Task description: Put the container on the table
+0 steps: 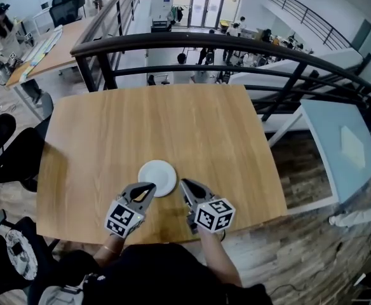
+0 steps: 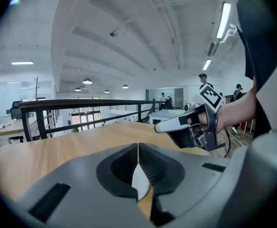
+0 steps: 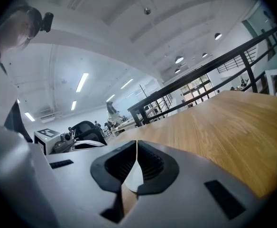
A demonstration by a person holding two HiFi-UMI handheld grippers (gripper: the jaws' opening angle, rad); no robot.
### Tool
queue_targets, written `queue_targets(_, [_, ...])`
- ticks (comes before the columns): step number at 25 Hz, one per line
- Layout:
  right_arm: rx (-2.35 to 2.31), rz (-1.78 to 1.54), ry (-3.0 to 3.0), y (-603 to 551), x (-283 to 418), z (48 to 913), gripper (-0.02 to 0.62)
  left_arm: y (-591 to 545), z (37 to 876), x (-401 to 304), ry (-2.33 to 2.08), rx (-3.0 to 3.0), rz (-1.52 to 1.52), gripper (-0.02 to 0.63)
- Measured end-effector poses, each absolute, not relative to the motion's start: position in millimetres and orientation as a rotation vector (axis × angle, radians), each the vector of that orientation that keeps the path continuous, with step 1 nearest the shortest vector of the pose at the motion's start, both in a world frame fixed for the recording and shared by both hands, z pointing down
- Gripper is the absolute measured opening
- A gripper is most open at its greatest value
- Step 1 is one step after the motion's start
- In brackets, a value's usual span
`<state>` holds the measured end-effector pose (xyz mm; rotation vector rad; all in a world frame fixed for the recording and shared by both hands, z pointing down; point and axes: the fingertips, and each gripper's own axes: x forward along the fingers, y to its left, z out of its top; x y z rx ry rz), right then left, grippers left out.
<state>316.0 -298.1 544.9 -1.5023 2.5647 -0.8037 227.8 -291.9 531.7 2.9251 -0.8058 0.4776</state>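
Seen from my head, the white container (image 1: pixel 158 177) sits on the table (image 1: pixel 173 119), with my left claw (image 1: pixel 148 187) at its 8 o'clock and my right claw (image 1: pixel 184 184) at its 4 o'clock. Only the claws' own views show both clenched, tips meeting, a white sliver behind them.

Container (image 1: pixel 157 177) on the table (image 1: pixel 173 119), between left claw (image 1: pixel 150 187) and right claw (image 1: pixel 185 183); railing (image 1: pixel 223 43) behind the table
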Motion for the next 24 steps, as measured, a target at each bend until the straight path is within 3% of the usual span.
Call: queue_targets(24, [-1.487,-0.781,2.588,-239.9,302.6,531.9,0.023,-244.4,515.3,224.3,-0.768,2.968,0.486,0.021])
